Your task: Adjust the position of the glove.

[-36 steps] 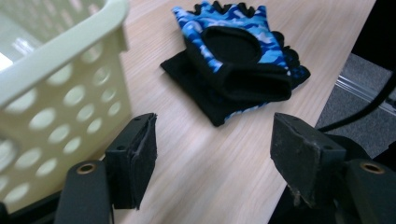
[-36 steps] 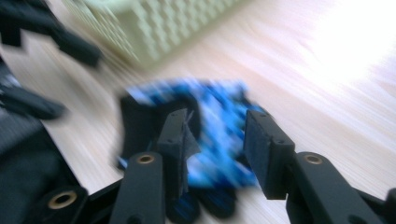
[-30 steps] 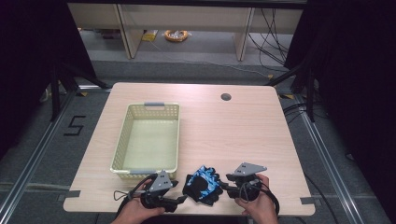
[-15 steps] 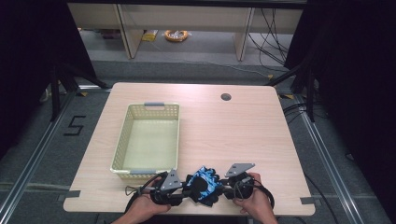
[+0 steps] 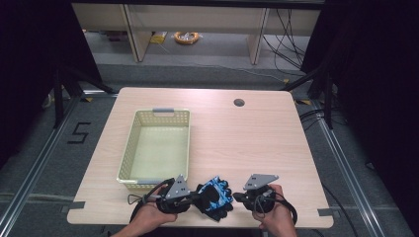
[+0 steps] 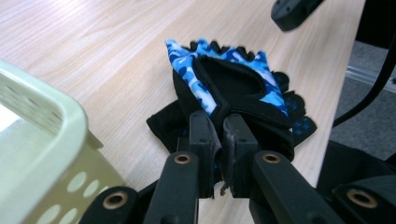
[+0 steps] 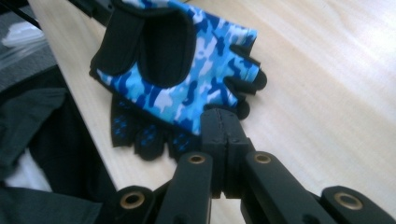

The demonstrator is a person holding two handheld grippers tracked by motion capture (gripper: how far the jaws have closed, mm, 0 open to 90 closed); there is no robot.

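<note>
A pair of fingerless gloves [image 5: 215, 195], blue camouflage with black palms, lies stacked near the table's front edge. In the left gripper view the top glove [image 6: 233, 79] is partly raised, and my left gripper [image 6: 217, 140] is shut on its black cuff, with fabric between the jaws. From above, the left gripper [image 5: 195, 199] meets the gloves from the left. My right gripper [image 7: 225, 122] has its jaws pressed together, tip at the finger edge of the top glove [image 7: 187, 74]. The lower glove [image 7: 140, 133] pokes out beneath. The right gripper [image 5: 238, 197] sits just right of the gloves.
A pale yellow-green plastic basket [image 5: 129, 148] stands open on the table's left half, its near corner [image 6: 51, 140] close beside the left gripper. A round cable hole [image 5: 239, 102] is in the far part of the wooden tabletop [image 5: 257, 143]. The table's front edge runs under both hands.
The left gripper edged right, closer into the gloves. The right gripper slid left a little, then back right. The gloves stay in about the same spot.
</note>
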